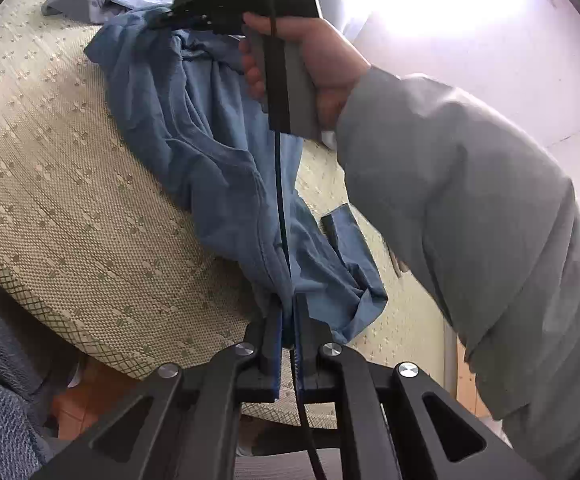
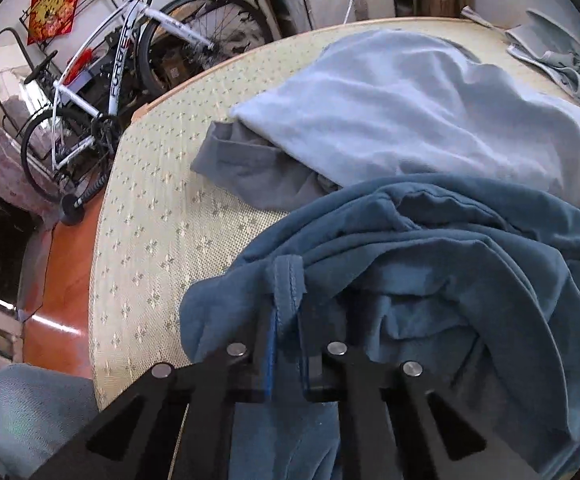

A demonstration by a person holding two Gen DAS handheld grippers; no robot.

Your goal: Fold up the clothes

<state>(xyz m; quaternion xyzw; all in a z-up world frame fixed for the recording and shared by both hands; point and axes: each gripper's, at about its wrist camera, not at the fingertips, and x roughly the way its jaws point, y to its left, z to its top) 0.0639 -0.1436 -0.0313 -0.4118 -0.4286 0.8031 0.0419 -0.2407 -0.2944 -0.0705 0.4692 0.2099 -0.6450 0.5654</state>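
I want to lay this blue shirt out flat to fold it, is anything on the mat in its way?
Yes. A pale blue garment and a grey one lie on the mat just beyond the blue shirt, which both grippers' jaws already pinch.

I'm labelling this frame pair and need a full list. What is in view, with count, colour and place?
blue garment: one, mid blue, stretched over the mat between both grippers
pale blue garment: one, on the mat beyond
grey garment: one, partly under the pale one
woven mat: one, beige, under the clothes
bicycle: one, white, beside the bed
left gripper: black, shut on cloth
right gripper: black, shut on a hem
hand: one, holding the right gripper
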